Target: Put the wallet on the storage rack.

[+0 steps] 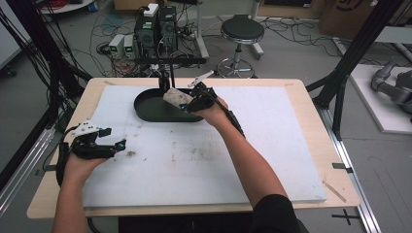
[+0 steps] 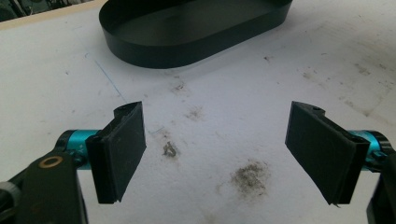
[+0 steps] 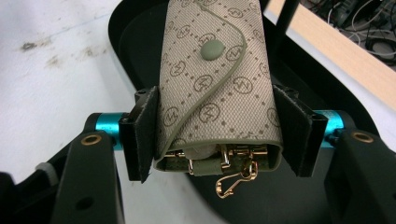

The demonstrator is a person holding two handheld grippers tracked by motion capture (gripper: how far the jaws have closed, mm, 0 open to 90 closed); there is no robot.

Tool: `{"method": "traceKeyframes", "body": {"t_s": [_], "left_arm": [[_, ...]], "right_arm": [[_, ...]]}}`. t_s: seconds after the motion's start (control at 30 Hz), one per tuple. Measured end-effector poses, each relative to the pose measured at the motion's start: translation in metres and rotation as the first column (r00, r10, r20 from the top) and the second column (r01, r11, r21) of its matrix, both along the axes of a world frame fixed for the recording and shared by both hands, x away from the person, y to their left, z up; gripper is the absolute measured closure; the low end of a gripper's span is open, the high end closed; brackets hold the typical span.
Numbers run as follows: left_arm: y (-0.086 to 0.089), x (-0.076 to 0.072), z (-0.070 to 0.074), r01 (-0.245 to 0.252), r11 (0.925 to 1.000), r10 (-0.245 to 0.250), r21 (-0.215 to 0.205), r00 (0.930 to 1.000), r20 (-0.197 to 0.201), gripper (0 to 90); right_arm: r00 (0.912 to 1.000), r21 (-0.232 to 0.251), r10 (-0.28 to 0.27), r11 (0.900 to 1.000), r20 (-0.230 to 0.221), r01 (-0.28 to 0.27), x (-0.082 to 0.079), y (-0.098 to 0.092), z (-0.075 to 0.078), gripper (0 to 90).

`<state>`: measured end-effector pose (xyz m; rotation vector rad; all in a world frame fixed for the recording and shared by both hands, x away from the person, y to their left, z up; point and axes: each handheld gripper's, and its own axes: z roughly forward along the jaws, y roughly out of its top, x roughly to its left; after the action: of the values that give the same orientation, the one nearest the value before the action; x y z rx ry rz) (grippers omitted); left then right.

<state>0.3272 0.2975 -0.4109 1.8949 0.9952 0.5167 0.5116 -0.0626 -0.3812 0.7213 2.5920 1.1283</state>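
Two grippers show in the high view. Near the top middle, the right gripper [image 1: 187, 103] holds a small beige key pouch [image 1: 176, 98] over the black tray [image 1: 145, 110]. At the lower left, the left gripper [image 1: 109, 142] rests on the white mat [image 1: 272, 155].

In the left gripper view, its jaws stand wide apart with nothing between them, and the tray [image 2: 187, 42] sits along the top.

In the right gripper view, the jaws squeeze the pouch [image 3: 217, 88] from both sides, and gold hooks [image 3: 236, 179] hang below. I think it should go down slowly, lie flat inside the tray [image 3: 130, 28], then be let go.
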Motion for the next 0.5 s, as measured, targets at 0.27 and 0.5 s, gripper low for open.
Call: {"method": "traceKeyframes", "body": {"t_s": [0.27,0.5], "left_arm": [[0.002,0.001,-0.001,-0.004,1.0000,0.004,-0.003,1.0000,-0.001,20.2],[0.004,0.001,-0.002,-0.007,1.0000,0.007,-0.003,1.0000,-0.004,20.2]], "right_arm": [[0.9995,-0.011,0.010,1.000,-0.031,-0.010,0.015,0.021,-0.011,37.8],[0.9978,-0.044,-0.002,0.999,-0.066,0.000,0.024,0.025,-0.027,37.8]]}}
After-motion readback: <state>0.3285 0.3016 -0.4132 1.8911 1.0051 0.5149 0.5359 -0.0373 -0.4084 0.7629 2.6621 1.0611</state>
